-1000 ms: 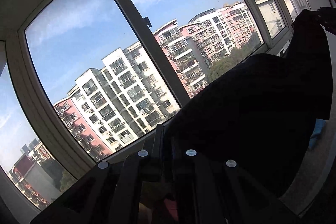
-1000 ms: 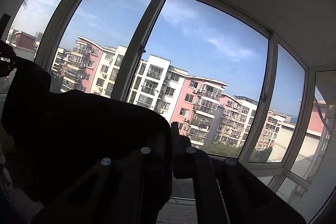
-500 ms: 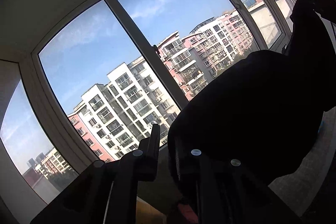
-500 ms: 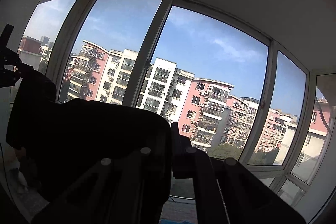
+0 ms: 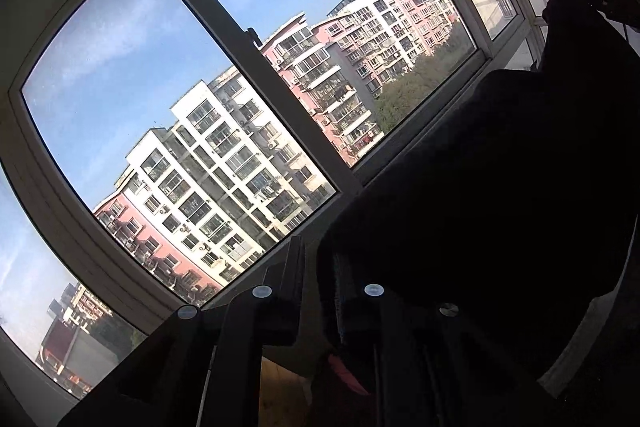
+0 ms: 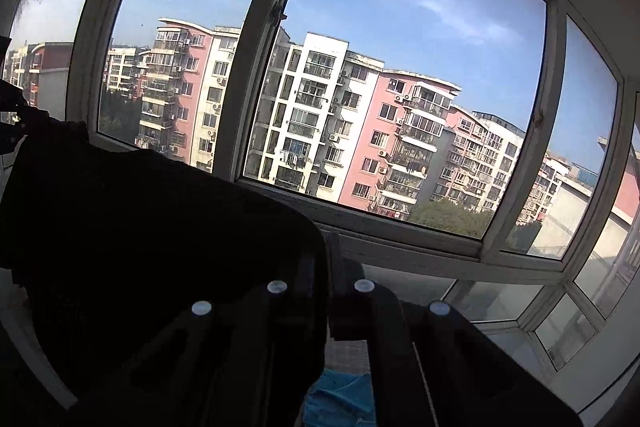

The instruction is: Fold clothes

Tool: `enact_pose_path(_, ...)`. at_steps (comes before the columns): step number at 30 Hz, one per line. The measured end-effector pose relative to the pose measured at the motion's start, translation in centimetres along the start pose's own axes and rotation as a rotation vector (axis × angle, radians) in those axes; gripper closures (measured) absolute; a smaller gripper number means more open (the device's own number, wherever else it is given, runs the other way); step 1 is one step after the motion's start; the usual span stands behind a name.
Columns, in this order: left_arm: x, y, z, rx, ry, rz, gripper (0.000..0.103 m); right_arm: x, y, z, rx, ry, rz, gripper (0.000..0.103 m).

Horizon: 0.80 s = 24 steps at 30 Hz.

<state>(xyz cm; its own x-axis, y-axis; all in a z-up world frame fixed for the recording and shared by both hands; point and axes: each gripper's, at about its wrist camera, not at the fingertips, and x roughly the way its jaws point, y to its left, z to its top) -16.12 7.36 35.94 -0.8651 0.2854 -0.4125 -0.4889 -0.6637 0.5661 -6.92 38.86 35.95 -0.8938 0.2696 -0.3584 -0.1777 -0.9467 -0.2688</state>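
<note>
right wrist view: dark garment (image 6: 152, 227) left of and pinched in the closed right claw (image 6: 329, 291), left claw (image 5: 320, 283) slightly parted

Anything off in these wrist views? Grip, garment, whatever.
Yes: left gripper jaws have just been opening, and a gap shows between one finger and the black garment, which hugs only the other. It may slip. The right gripper is clamped on it.

The left hand-held gripper (image 5: 316, 267) has just been opening, a gap now showing beside the black garment (image 5: 500, 187); the right view tips lower.
</note>
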Motion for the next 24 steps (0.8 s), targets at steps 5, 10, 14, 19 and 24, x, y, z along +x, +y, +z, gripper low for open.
enact_pose_path(5, 16.2, -3.2, -1.8, -0.011, 0.165, -0.102, 0.089, 18.5, 0.5, -5.8, 0.005, 0.202, 0.001, 0.099)
enact_pose_path(10, 34.0, -9.8, -5.8, 0.025, 0.336, -0.127, 0.092, 34.0, 1.7, -14.2, 0.030, 0.379, -0.008, 0.099)
enact_pose_path(14, 45.2, -16.2, -11.0, 0.043, 0.433, -0.172, 0.094, 44.3, 2.8, -23.1, 0.052, 0.518, -0.023, 0.099)
enact_pose_path(19, 55.4, -25.2, -17.8, 0.044, 0.560, -0.261, 0.089, 53.0, 4.9, -33.5, 0.042, 0.718, -0.021, 0.098)
enact_pose_path(24, 60.3, -31.8, -21.6, 0.118, 0.654, -0.270, 0.078, 55.1, 4.0, -36.4, 0.094, 0.808, 0.009, 0.090)
